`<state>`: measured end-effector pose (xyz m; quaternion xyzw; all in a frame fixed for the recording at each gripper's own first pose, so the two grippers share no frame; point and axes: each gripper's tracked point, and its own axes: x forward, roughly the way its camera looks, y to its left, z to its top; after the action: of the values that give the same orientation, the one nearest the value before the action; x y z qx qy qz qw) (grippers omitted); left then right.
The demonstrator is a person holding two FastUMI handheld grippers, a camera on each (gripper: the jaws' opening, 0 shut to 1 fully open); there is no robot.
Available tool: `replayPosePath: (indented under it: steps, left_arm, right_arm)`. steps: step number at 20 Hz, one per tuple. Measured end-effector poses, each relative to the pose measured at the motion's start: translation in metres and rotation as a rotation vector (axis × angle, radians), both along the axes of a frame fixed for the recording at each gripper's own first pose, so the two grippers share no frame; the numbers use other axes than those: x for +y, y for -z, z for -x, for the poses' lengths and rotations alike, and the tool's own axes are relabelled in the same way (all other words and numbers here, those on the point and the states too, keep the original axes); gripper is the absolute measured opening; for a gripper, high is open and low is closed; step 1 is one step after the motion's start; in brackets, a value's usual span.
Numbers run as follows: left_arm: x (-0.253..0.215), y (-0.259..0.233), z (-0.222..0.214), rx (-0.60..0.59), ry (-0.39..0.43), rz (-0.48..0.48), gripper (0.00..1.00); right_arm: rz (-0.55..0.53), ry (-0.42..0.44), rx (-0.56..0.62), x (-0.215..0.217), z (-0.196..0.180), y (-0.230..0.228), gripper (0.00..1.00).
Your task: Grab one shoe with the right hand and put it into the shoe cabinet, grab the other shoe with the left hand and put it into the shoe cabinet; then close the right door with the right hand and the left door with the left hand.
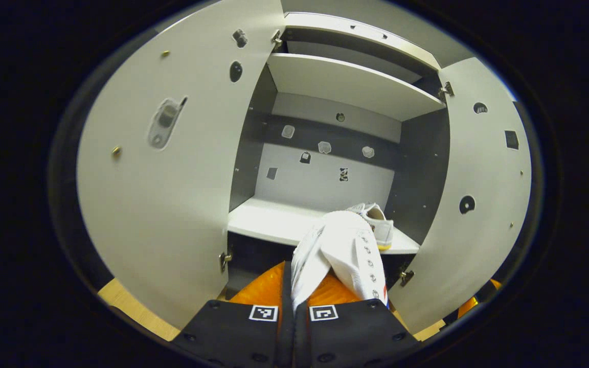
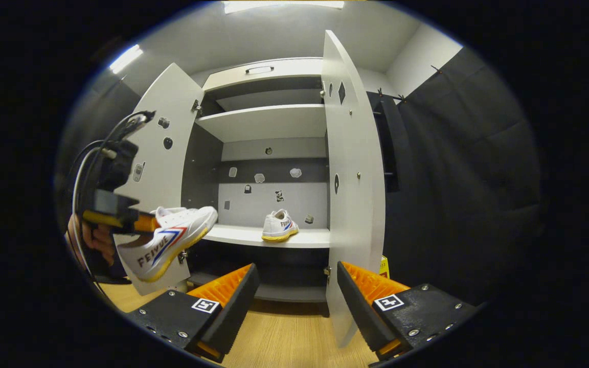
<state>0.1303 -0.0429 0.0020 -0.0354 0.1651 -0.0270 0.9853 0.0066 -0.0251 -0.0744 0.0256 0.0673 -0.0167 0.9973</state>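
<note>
Left gripper (image 1: 294,294) is clamped on a white canvas shoe (image 1: 338,253), held in the air near the grey shoe cabinet's (image 2: 266,122) open front. Right gripper (image 2: 294,291) is spread wide, empty. A second white shoe (image 2: 279,226) is set on the lower shelf (image 2: 238,234), right of centre.

We see a pale wood floor (image 2: 284,337) in the near ground, running to the foot of the furniture. Black cloth (image 2: 458,168) drapes the booth's right side, below a plain white wall (image 2: 422,56) and grey ceiling (image 2: 274,30). Strip lights glow overhead: one at far left (image 2: 125,58), another at the top centre (image 2: 281,5).
</note>
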Motion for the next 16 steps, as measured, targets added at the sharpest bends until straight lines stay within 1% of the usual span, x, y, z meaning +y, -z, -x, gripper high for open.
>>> replayPosePath:
  steps: [3,6,8,12,15,16]
  left_arm:
    - [-0.010,-0.008,-0.090,0.047,-0.008,-0.052,0.08]
    - [-0.020,0.014,-0.154,0.130,-0.018,-0.058,0.08]
    - [-0.026,0.033,-0.192,0.174,-0.039,-0.082,0.08]
    - [-0.025,0.073,-0.233,0.275,-0.069,-0.152,0.08]
    - [-0.020,0.096,-0.242,0.342,-0.095,-0.176,0.08]
    - [-0.020,0.097,-0.243,0.352,-0.098,-0.169,0.08]
  right_arm:
    - [-0.011,0.012,-0.001,-0.006,0.002,-0.003,0.94]
    - [-0.010,0.042,-0.010,-0.015,0.005,-0.007,0.94]
    - [-0.011,0.049,-0.006,-0.017,0.007,-0.007,0.94]
    - [-0.006,0.064,0.007,-0.019,0.014,-0.005,0.94]
    - [-0.019,0.076,0.010,-0.022,0.019,-0.004,0.94]
    - [-0.020,0.080,0.013,-0.024,0.021,-0.003,0.94]
